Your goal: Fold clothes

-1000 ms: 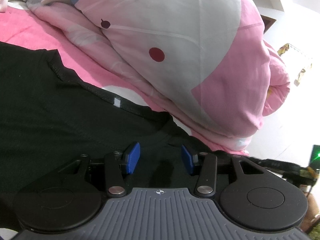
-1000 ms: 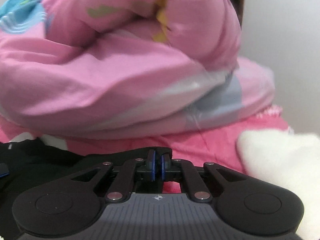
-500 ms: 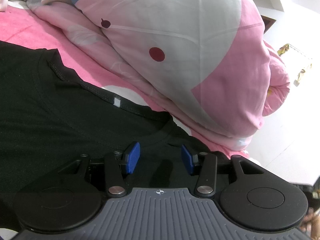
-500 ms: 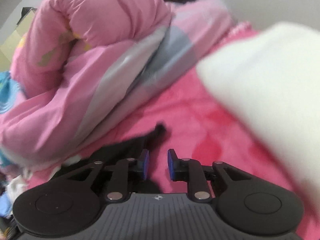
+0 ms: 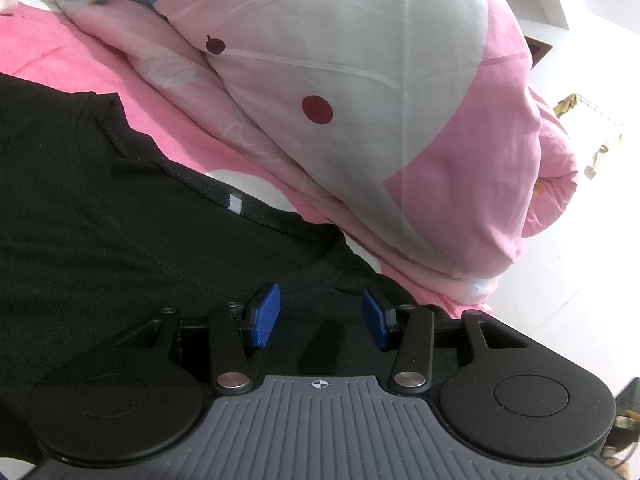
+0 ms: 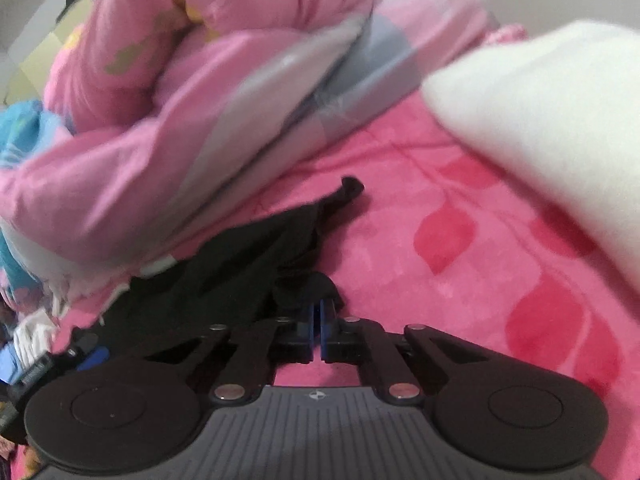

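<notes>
The left gripper (image 5: 318, 316) gapes over a black cotton T-shirt (image 5: 120, 248) with a blank white neck tag (image 5: 235, 202); the right gripper (image 6: 319, 314), just closed, pinches its edge.

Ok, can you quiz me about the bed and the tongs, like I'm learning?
1. What colour is the shirt under the left tongs?
2. The right tongs are: A) wide open, B) shut on the shirt's cloth, C) holding a sock.
3. True or false: the left tongs are squeezed shut.

Key: 1 black; 2 B; 3 false, their blue pads stand apart over the shirt.
</notes>
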`<state>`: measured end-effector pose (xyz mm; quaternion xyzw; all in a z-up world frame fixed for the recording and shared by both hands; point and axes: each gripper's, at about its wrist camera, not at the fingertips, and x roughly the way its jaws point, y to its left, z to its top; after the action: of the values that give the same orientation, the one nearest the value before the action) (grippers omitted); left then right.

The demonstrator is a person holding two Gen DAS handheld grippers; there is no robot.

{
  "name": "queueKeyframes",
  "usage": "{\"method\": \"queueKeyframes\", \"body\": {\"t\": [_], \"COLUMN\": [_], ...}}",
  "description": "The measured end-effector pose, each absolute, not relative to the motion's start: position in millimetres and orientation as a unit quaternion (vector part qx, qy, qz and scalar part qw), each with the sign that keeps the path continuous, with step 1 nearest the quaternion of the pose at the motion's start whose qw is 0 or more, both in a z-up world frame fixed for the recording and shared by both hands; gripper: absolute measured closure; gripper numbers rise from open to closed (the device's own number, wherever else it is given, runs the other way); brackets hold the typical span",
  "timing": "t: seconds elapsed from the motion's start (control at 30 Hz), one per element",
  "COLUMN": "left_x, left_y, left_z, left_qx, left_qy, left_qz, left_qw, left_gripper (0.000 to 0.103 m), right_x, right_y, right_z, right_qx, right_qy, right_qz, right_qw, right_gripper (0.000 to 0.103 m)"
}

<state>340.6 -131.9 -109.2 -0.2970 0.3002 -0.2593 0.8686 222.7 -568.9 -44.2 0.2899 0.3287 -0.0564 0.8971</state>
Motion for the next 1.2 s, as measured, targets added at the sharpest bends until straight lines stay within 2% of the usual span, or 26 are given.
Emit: {"method": "queueKeyframes", "body": {"t": [0.23,0.57,0.73,0.9,1.0,1.07,1.2], "left_x": [340.4,340.5,340.9,341.2,341.7,342.1,342.4], "left_y": [-131.2,-130.9,-131.1,-130.4,-131.0,-131.7,-132.6], "left_z": [-109.5,-110.4,-109.9,-111.0,-111.3,-111.4,-111.2], "left_qx": [-0.298,-0.300,-0.299,-0.303,-0.304,-0.304,-0.304], "left_qy": [0.301,0.301,0.301,0.300,0.300,0.300,0.300], "left_qz": [-0.259,-0.259,-0.259,-0.261,-0.261,-0.261,-0.260], "left_qw": [0.868,0.867,0.868,0.866,0.866,0.866,0.866], "left_gripper": [0.057,0.057,0.057,0.057,0.057,0.057,0.056], "right_x": [187.9,157.7,167.0,213.5,221.6,212.4,199.3], "right_y": [-574.4,-598.6,-576.7,-546.2,-565.8,-595.8,-618.4], "right_z": [-35.0,-66.4,-39.4,-46.7,-61.6,-69.9,-53.2], "right_qx": [0.359,0.391,0.307,0.253,0.238,0.275,0.289], "right_qy": [0.314,0.312,0.297,0.323,0.338,0.331,0.294], "right_qz": [-0.098,-0.190,-0.152,-0.045,-0.096,-0.153,-0.200], "right_qw": [0.874,0.844,0.891,0.911,0.906,0.889,0.889], "right_gripper": [0.102,0.102,0.100,0.100,0.100,0.103,0.099]}}
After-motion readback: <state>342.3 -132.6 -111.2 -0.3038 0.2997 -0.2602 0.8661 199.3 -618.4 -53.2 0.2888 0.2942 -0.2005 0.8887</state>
